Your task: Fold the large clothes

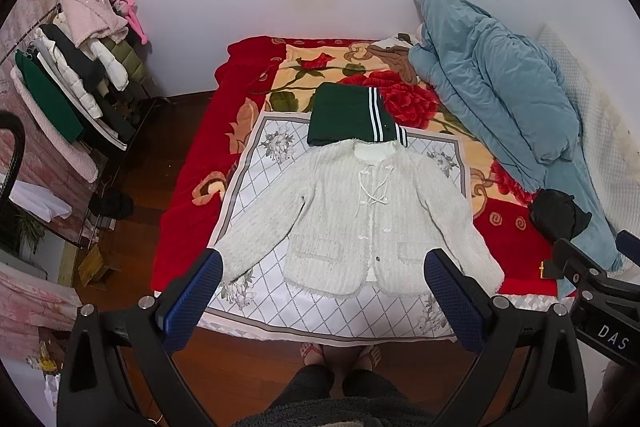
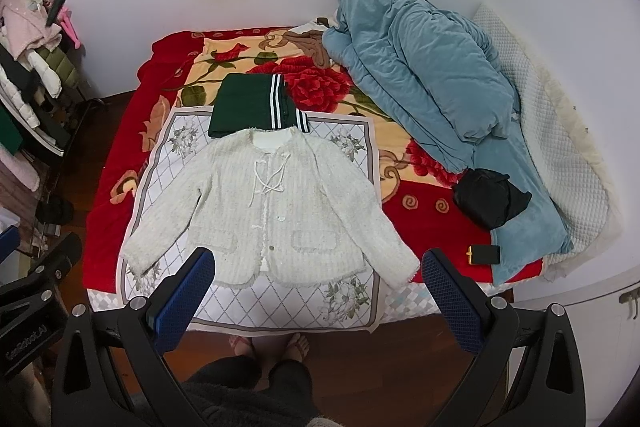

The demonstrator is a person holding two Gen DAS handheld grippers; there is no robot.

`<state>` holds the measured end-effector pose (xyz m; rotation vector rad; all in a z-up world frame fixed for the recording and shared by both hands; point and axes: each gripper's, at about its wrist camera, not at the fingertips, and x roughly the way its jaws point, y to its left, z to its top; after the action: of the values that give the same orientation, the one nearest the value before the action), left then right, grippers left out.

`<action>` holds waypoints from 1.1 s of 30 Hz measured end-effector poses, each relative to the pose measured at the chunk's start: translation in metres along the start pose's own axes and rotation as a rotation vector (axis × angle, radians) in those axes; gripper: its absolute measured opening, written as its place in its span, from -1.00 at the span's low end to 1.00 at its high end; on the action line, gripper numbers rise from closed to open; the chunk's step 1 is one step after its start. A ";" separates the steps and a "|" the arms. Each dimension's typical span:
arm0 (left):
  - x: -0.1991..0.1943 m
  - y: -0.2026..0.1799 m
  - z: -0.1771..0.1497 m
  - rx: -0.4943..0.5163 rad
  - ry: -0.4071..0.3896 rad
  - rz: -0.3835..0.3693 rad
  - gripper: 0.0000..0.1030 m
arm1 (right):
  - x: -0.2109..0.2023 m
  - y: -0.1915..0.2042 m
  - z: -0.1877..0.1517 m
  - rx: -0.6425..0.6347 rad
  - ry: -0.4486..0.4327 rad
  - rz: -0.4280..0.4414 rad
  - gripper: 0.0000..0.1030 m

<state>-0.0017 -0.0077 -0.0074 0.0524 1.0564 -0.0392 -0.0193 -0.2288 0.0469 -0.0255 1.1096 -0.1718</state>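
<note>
A white knitted cardigan point(image 1: 356, 215) is laid flat, front up with sleeves spread, on a pale diamond-patterned cloth point(image 1: 256, 155) at the near edge of a bed covered by a red floral blanket point(image 1: 188, 211). A folded green garment with white stripes point(image 1: 352, 115) is touching its collar on the far side. A blue quilt point(image 1: 492, 99) is heaped at the right. Both grippers are held above the near edge, well clear of the cardigan: the left gripper point(image 1: 324, 303) is spread wide and holds nothing, as is the right gripper point(image 2: 316, 299).
</note>
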 end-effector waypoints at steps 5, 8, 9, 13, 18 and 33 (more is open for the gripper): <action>0.000 -0.001 0.000 -0.002 -0.001 0.000 0.99 | -0.001 -0.001 0.000 0.002 0.000 0.003 1.00; 0.000 -0.001 0.000 -0.002 0.000 -0.001 0.99 | -0.003 0.003 0.000 -0.003 -0.002 0.004 1.00; -0.001 -0.001 0.001 -0.003 -0.002 -0.003 0.99 | -0.005 0.004 0.000 -0.004 -0.003 0.004 1.00; -0.006 -0.009 0.007 -0.001 -0.009 -0.004 0.99 | -0.008 0.007 0.002 -0.003 -0.008 0.005 1.00; -0.008 -0.011 0.008 -0.001 -0.012 -0.006 0.99 | -0.012 0.010 0.003 -0.002 -0.014 0.008 1.00; -0.010 -0.012 0.009 -0.002 -0.017 -0.011 0.99 | -0.014 0.008 0.003 -0.001 -0.017 0.009 1.00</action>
<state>0.0005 -0.0204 0.0049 0.0449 1.0398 -0.0485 -0.0215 -0.2187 0.0603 -0.0226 1.0924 -0.1629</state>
